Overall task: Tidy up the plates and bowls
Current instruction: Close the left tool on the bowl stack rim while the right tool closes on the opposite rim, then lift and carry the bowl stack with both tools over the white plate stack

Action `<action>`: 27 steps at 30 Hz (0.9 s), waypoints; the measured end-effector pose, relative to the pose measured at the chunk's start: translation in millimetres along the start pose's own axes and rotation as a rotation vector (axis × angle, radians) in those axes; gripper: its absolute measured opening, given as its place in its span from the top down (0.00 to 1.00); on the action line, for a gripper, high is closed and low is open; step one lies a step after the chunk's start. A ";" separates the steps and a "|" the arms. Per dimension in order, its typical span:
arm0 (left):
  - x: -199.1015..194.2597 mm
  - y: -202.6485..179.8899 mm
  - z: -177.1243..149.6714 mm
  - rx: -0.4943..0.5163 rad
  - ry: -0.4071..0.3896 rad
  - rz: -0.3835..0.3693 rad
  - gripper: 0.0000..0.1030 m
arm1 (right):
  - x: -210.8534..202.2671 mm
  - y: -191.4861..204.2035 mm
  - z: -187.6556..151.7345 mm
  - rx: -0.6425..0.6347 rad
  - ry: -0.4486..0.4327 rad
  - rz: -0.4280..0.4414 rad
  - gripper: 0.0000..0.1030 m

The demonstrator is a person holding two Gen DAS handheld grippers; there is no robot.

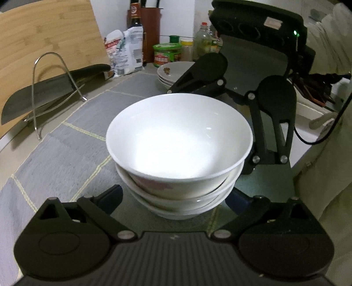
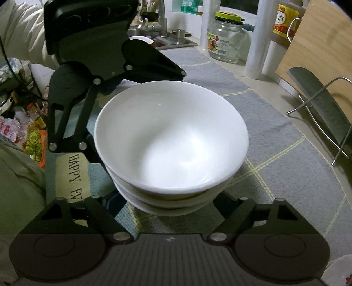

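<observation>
Both tools flank our bowl stack (image 1: 176,154) on the grey mat (image 1: 66,158): left gripper (image 1: 173,199) at six o'clock, right gripper (image 2: 167,203) at three; whether the half-spread fingers press the bowls, we cannot tell; next, we judge, close evenly, lift toward the plates (image 1: 173,72) at twelve.

A gray mat (image 1: 66,154) with pale yellow lines covers the counter. At the mat's edge a big knife (image 1: 39,96) rests in a wire rack (image 1: 52,88), and a wooden board (image 1: 48,35) leans behind it. Past the mat's far end are a white bag (image 1: 125,52), a dark bottle (image 1: 135,19) and a green tub (image 1: 167,55). A clear jar (image 2: 226,41) stands just off the mat.
</observation>
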State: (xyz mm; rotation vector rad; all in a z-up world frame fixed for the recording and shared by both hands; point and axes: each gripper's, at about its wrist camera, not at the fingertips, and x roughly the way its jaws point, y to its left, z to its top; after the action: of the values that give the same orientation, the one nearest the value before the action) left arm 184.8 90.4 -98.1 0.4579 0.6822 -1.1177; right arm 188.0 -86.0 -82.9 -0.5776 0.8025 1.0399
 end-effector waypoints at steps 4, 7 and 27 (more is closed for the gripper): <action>1.6 2.5 1.3 0.012 0.006 -0.024 0.05 | -1.9 -0.4 0.9 0.009 0.005 0.008 0.16; 2.5 4.2 2.1 0.018 0.008 -0.040 0.05 | -3.3 -1.9 1.0 0.023 0.006 0.022 0.16; 4.0 6.4 3.6 0.016 0.013 -0.086 0.11 | -1.0 -5.6 4.1 0.038 0.028 0.049 0.16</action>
State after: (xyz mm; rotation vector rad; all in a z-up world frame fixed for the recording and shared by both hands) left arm 192.7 87.9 -98.4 0.4537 0.7103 -1.2034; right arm 194.0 -85.7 -79.5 -0.5434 0.8626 1.0613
